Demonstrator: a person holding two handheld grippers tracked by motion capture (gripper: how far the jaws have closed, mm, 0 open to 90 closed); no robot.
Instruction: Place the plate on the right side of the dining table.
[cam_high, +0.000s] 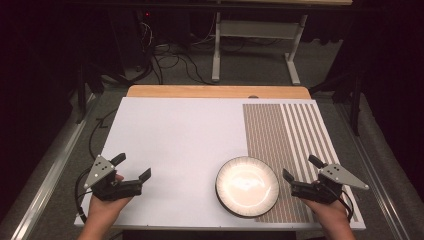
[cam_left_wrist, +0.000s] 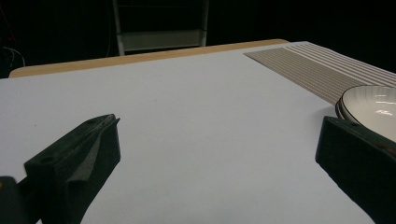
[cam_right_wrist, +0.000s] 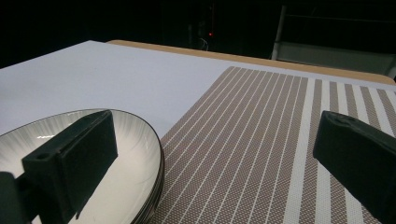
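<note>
A white plate (cam_high: 247, 186) with a dark rim and fine radial lines lies near the table's front edge, half on the white sheet (cam_high: 180, 140) and half on the striped placemat (cam_high: 287, 145). My left gripper (cam_high: 131, 167) rests at the front left, open and empty, well left of the plate. My right gripper (cam_high: 300, 168) is open just right of the plate, with nothing between its jaws. In the right gripper view the plate (cam_right_wrist: 126, 158) sits behind the left jaw, on the brown striped placemat (cam_right_wrist: 261, 140). The left gripper view has the plate (cam_left_wrist: 373, 107) at its right edge.
The wooden table edge (cam_high: 215, 91) runs along the back. Beyond it stand a white table frame (cam_high: 255, 45) and loose cables (cam_high: 170, 60) on the floor. Metal rails (cam_high: 50, 170) flank the table.
</note>
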